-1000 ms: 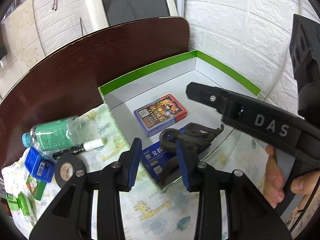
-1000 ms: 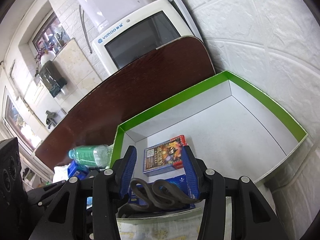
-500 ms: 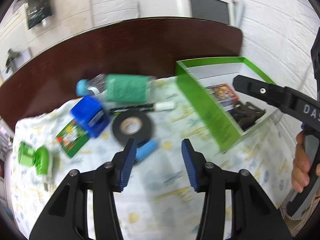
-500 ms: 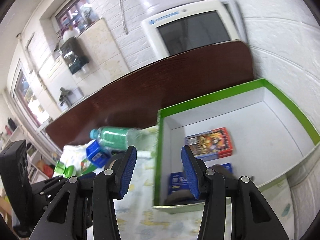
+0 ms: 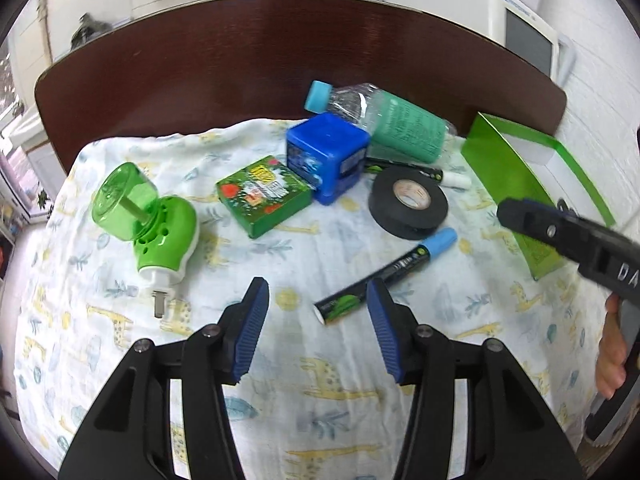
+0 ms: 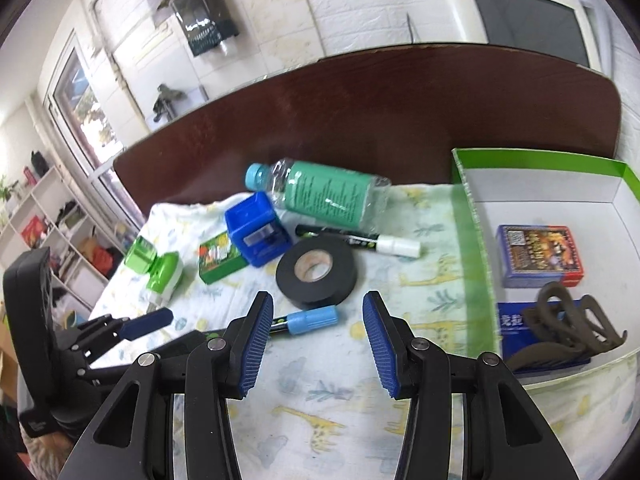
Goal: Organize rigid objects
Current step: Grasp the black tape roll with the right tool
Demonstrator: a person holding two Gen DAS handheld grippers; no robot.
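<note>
My left gripper [image 5: 318,300] is open and empty, just above a blue-capped marker [image 5: 384,274]. My right gripper [image 6: 318,316] is open and empty above the cloth, with that marker [image 6: 308,318] by its left finger. On the cloth lie a black tape roll [image 6: 316,272], a white-capped marker [image 6: 360,240], a blue cube box [image 5: 326,158], a green card box [image 5: 262,196], a green plug-in device [image 5: 148,220] and a water bottle [image 6: 320,194]. The green-rimmed box [image 6: 476,240] at the right holds a card deck [image 6: 540,256], a blue box [image 6: 516,324] and a dark hair clip [image 6: 572,328].
A dark wooden board [image 5: 260,68] stands behind the cloth-covered table [image 5: 240,420]. A white monitor [image 6: 520,12] and a white brick wall are at the back right. Shelves [image 6: 44,220] stand far left. The right gripper's body [image 5: 580,236] reaches in at the right of the left wrist view.
Both grippers have drawn back left from the green-rimmed box to over the cloth. The hair clip now lies in the box, and the right gripper is empty.
</note>
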